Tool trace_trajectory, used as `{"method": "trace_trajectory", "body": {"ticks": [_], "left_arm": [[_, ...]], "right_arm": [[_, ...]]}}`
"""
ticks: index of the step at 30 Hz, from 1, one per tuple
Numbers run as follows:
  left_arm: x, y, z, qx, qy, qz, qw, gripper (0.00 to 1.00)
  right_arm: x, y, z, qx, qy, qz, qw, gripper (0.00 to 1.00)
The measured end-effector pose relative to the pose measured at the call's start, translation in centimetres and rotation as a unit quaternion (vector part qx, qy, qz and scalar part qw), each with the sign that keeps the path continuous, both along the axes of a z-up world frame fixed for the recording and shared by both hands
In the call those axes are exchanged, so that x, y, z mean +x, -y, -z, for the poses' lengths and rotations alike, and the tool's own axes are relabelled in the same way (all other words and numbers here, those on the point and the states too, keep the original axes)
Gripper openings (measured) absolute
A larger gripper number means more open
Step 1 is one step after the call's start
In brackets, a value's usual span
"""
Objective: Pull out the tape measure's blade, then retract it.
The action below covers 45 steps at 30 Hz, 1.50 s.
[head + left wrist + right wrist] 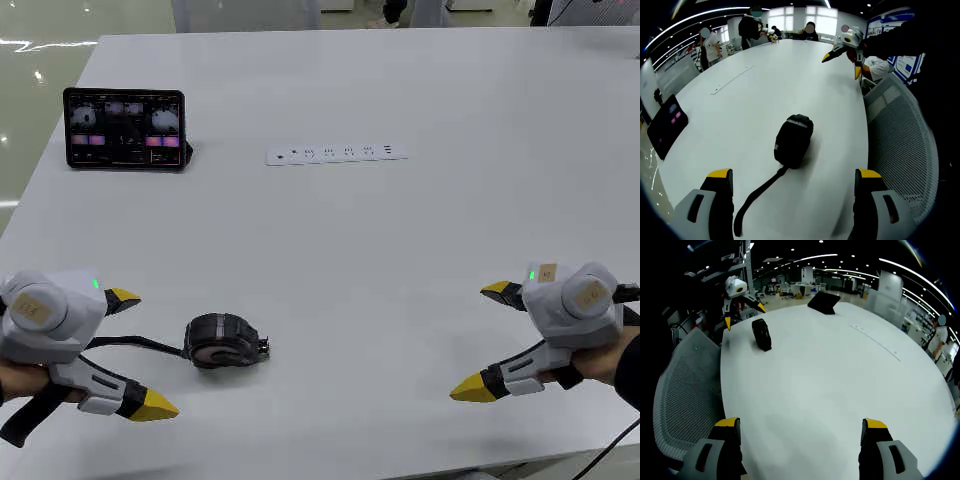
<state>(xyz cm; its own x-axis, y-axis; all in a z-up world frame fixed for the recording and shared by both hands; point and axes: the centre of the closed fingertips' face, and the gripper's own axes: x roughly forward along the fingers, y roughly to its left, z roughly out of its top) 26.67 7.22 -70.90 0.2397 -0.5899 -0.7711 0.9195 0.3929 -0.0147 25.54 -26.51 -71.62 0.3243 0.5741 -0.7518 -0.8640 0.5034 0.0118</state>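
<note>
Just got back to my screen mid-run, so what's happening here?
A person holds an open gripper in each hand at the white table. The tape measure lies on it just ahead of the left gripper, its strap trailing back between that gripper's jaws, blade not drawn out. The right gripper hovers well off to the other side, holding nothing.

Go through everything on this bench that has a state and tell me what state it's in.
Tape measure: blade retracted, lying ungripped.
Left gripper: open, empty.
Right gripper: open, empty.
Tablet: propped up, screen lit.
Power strip: flat, sockets look empty.
</note>
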Motion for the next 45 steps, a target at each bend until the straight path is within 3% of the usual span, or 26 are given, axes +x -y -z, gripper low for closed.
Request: {"method": "trace_trajectory", "body": {"ticks": [12, 15, 19, 23, 28, 33, 38, 45], "left_arm": [[1.7, 2.3, 0.3, 0.025, 0.008, 0.046, 0.9986, 0.99], [1.9, 3.1, 0.6, 0.026, 0.006, 0.054, 0.9982, 0.98], [2.1, 3.4, 1.4, 0.055, 0.007, 0.064, 0.9964, 0.95], [2.3, 4.1, 1.5, 0.049, 0.003, 0.058, 0.9971, 0.94], [2.2, 4.8, 2.1, 0.058, 0.005, 0.073, 0.9957, 0.9], [2.8, 4.7, 2.8, 0.083, 0.016, 0.083, 0.9929, 0.8], [2.7, 5.3, 3.0, 0.08, 0.009, 0.089, 0.9928, 0.75], [2.3, 5.9, 3.7, 0.089, 0.019, 0.123, 0.9882, 0.59]], "right_arm": [[1.9, -2.5, 0.8, -0.005, 0.001, -0.03, 0.9995, 0.99], [2.3, -3.9, 0.8, -0.003, 0.018, -0.068, 0.9975, 0.99], [2.6, -5.8, 1.1, 0.011, 0.011, -0.078, 0.9969, 0.99], [3.1, -6.4, 2.3, 0.006, -0.003, -0.086, 0.9963, 0.99], [3.3, -7.6, 2.5, 0.003, -0.004, -0.1, 0.995, 0.99], [3.5, -9.4, 2.1, 0.011, 0.003, -0.12, 0.9927, 0.99], [3.6, -11.3, 1.8, 0.01, 0.009, -0.132, 0.9912, 0.99], [3.3, -13.8, 1.9, 0.007, 0.012, -0.153, 0.9881, 0.99]]}}
